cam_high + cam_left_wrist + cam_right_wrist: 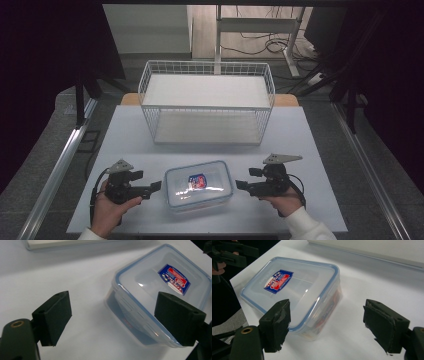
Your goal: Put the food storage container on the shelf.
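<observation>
A clear plastic container (199, 186) with a blue-rimmed lid and a red and blue label lies on the white table (130, 135) near its front edge. My left gripper (155, 189) is just left of it, jaws wide apart and pointing at its left side. In the left gripper view the container (160, 290) lies ahead to the right, and my left gripper (112, 315) is open with no pad pressing on it. My right gripper (241, 185) sits just right of the container, open. In the right gripper view the container (294, 287) lies ahead to the left of my right gripper (327, 322).
A white wire basket (206, 100) with a flat white floor stands at the back of the table. Table legs and cables (260, 45) show on the floor beyond it. A metal rail (60, 165) runs along the table's left side.
</observation>
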Tool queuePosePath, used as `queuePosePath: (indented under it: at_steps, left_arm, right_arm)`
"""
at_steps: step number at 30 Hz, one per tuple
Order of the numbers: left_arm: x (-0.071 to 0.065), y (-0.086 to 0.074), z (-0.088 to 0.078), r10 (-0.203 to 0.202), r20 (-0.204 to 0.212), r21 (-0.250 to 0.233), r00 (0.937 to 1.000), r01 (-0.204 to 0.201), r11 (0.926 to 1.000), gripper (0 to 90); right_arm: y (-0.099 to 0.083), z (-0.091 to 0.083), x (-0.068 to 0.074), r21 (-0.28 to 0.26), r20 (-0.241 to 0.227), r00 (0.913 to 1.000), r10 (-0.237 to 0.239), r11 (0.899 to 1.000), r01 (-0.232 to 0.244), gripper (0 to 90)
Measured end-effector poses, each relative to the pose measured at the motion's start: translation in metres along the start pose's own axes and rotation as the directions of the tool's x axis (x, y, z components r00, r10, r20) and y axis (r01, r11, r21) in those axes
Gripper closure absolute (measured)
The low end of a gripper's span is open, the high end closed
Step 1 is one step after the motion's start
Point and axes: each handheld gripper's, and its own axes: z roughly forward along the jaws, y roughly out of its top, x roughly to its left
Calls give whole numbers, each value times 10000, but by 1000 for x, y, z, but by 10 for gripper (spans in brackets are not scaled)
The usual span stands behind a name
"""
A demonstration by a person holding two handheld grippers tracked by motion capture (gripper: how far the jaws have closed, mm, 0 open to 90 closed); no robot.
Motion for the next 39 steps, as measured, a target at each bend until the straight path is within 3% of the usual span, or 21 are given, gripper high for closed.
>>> queuePosePath:
  at_steps: [3,7,12,14,16,21,26,29,35,39]
  left_arm:
    - [-1,-1,3,-361,402,163,9985,355,9992,132]
    - [-1,-3,7,-1067,1202,359,9870,1031,9940,119]
    - [-3,-5,15,-1335,1627,676,9776,1239,9900,115]
    - [-3,-6,19,-1587,1808,815,9706,1461,9859,116]
    - [-2,-8,23,-1796,1952,981,9642,1630,9817,116]
    - [-4,-9,32,-2224,2360,1243,9460,1976,9724,121]
    - [-5,-11,40,-2732,2855,1545,9186,2372,9591,140]
    - [-5,-11,41,-2841,3043,1630,9092,2442,9559,147]
    - [-4,-12,44,-2951,3061,1758,9051,2510,9519,191]
    - [-3,-12,43,-2947,2910,1771,9102,2514,9515,224]
  right_arm:
    - [-1,2,-1,115,-88,9999,63,9999,-62,220]
    - [-1,5,0,193,-265,9996,49,9998,-44,220]
    - [3,13,-2,268,-490,9988,58,9996,-45,218]
    - [7,17,-6,207,-731,9970,265,9995,-251,210]
    - [12,26,-14,249,-1219,9891,819,9965,-795,193]
    - [13,37,-16,651,-1501,9834,1021,9935,-932,167]
    - [10,48,-16,1097,-1671,9782,1233,9883,-1058,147]
    - [11,57,-20,1393,-2182,9607,1716,9798,-1433,141]
    - [12,71,-25,1683,-2704,9314,2437,9645,-2035,151]
    - [13,76,-24,1898,-2772,9258,2568,9593,-2092,176]
